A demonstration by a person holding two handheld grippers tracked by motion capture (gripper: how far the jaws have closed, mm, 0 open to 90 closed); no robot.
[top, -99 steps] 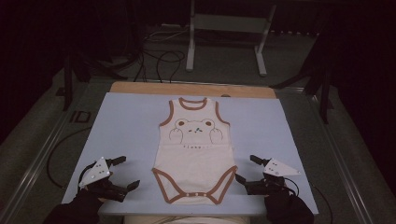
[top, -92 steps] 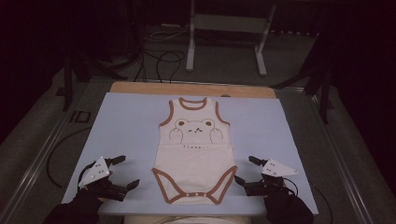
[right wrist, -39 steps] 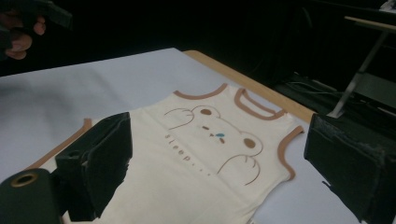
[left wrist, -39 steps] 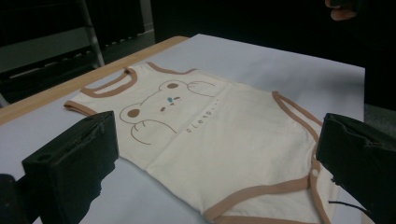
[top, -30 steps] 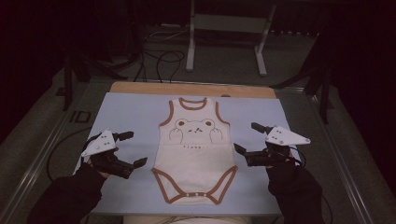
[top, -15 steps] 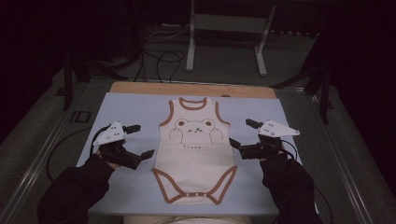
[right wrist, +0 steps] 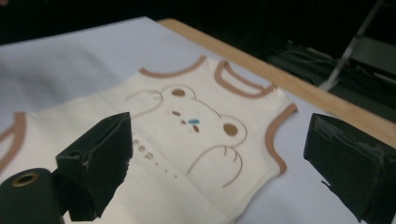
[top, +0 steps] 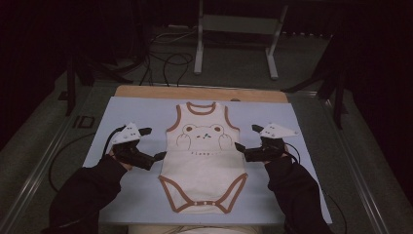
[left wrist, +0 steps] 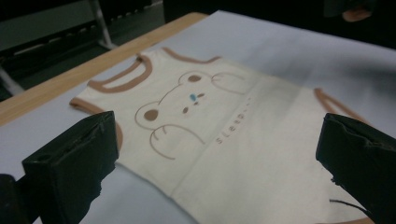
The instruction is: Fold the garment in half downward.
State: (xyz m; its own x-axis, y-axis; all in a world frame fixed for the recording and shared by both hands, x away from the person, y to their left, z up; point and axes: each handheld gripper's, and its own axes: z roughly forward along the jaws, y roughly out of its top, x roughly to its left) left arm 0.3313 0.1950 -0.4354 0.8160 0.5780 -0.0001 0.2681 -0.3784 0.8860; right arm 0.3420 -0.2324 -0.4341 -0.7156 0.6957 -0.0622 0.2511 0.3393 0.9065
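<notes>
bodysuit (top: 203,161): cream baby one-piece, brown trim at neck, armholes and leg openings; lies flat, face up, on the pale blue mat (top: 146,109). Sits about midway between the mat's left and right edges, neck toward the far edge, snap crotch close to the near edge.
print: bear face with raised paws and a small line of lettering under it, on the chest; sharp in the left gripper view (left wrist: 187,105), a bit blurred in the right gripper view (right wrist: 196,123).
mat: covers most of the tabletop; a bare wood strip (top: 199,92) shows along the far edge.
left gripper (top: 153,144): over the mat just left of the bodysuit's waist, jaws spread wide, nothing between them. One tip is beside the garment's left side edge, the other points toward the armhole. Contact with the cloth: can't tell.
left gripper view: both black jaws frame the chest print, wide gap, pointing across the garment from its side.
right gripper (top: 247,137): mirror position, just right of the bodysuit at chest/waist height, jaws also parted and empty. Lower tip is at the garment's right side edge; touching or not, can't tell.
right gripper view: jaws straddle the bear print and the armhole nearest them.
hands: dark sleeves and gloves enter from the near edge, one per gripper.
floor: cables and a metal stand beyond the far edge.
</notes>
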